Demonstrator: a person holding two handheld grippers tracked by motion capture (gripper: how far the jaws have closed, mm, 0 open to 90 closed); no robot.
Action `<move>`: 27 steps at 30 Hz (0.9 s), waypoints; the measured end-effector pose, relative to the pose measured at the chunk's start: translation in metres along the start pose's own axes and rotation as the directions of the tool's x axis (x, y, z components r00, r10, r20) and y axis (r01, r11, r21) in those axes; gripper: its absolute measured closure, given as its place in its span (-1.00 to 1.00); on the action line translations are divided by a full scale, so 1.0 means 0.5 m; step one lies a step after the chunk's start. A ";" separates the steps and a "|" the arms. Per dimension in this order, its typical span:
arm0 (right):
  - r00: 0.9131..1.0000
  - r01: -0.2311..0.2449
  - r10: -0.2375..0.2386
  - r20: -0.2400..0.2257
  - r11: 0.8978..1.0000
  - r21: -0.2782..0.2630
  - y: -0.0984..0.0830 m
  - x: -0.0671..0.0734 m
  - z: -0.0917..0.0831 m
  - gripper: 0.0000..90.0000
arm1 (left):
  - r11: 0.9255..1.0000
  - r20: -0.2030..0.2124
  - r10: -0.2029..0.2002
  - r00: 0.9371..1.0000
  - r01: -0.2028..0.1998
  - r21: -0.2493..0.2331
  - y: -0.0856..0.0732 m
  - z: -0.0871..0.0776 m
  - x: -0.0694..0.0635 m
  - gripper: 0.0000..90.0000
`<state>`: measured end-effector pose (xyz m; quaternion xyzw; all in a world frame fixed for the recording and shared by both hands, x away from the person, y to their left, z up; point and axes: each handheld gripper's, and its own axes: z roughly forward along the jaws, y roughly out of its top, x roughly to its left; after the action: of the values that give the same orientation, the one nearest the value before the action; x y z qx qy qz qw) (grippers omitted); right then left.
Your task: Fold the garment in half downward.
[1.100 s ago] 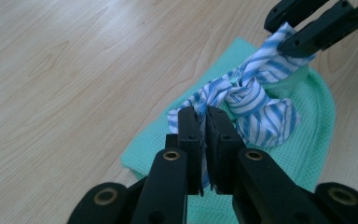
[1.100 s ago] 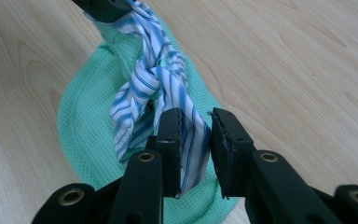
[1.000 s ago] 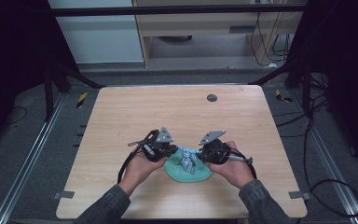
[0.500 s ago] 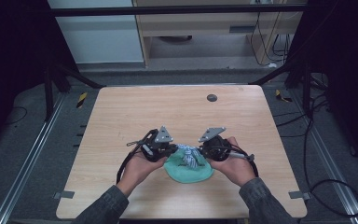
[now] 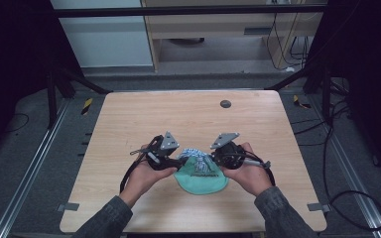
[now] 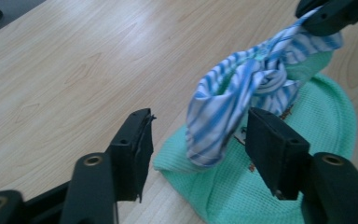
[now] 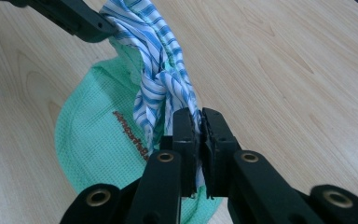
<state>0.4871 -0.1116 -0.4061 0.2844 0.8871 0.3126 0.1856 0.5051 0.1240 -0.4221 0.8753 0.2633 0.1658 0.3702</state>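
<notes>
Centrally on the wooden table (image 5: 129, 148), toward the near edge: green waffle-knit cloth (image 5: 201, 178) lying flat, rounded outline, some brown lettering on it. On top and partly lifted off it, a blue-and-white striped cloth (image 6: 242, 88), twisted into a rope with a knot-like bunch at mid-length.

Right gripper (image 7: 200, 123): jaws pressed together, pinching one end of the striped cloth, holding it raised above the green one. Left gripper (image 6: 198, 140): jaws just been opening, now spread, loose end of the striped cloth hanging in the gap, pads not pressing on it.

Small dark round spot (image 5: 225, 103) on the far part of the table, well apart.

Risks, as judged: striped cloth now held at one end only, so likely to sag or untwist. Any pull by the right gripper could drag the green cloth along if the two are caught together. Regrasp by the left could catch green fabric beneath by mistake.
</notes>
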 end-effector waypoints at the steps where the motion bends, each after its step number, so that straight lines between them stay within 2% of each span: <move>1: 1.000 0.003 -0.003 0.002 1.000 0.001 0.000 0.001 -0.001 0.89 | 1.000 0.019 -0.008 1.000 0.007 0.004 0.000 0.004 0.000 -0.14; 2: 1.000 0.007 -0.007 0.001 1.000 -0.002 -0.001 0.002 -0.002 0.88 | 1.000 0.034 -0.003 0.999 0.003 0.006 -0.001 0.007 -0.002 -0.13; 3: 1.000 0.014 -0.014 0.008 1.000 0.000 -0.004 0.005 -0.003 0.88 | 1.000 0.052 0.000 0.999 -0.001 0.017 -0.002 0.010 -0.005 -0.01; 4: 1.000 0.014 -0.014 0.008 1.000 0.000 -0.004 0.005 -0.003 0.88 | 1.000 0.060 0.007 0.998 -0.008 0.022 -0.003 0.010 -0.007 -0.01; 5: 1.000 0.011 -0.011 0.006 1.000 0.001 -0.009 0.007 -0.003 0.87 | 1.000 0.068 0.013 0.998 -0.015 0.025 -0.007 0.012 -0.014 0.18; 7: 1.000 0.014 -0.014 0.006 1.000 0.000 -0.011 0.008 -0.003 0.87 | 0.999 0.064 0.017 0.998 -0.019 0.031 -0.010 0.012 -0.017 0.19; 11: 1.000 0.011 -0.011 -0.004 1.000 -0.003 -0.027 0.024 0.001 0.85 | 0.999 0.064 0.024 0.998 -0.026 0.036 -0.021 0.015 -0.025 0.50; 20: 0.999 0.026 -0.026 -0.024 1.000 0.000 -0.045 0.050 0.005 0.82 | 0.999 0.070 0.022 0.997 -0.024 0.036 -0.054 0.011 -0.042 0.53; 27: 0.998 0.031 -0.031 -0.045 0.999 0.010 -0.063 0.073 0.013 0.75 | 0.998 0.084 0.028 0.996 -0.033 0.054 -0.080 0.006 -0.050 0.48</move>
<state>0.4500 -0.1063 -0.4375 0.2645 0.8971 0.3111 0.1689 0.4725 0.1313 -0.4560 0.8953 0.2387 0.1276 0.3539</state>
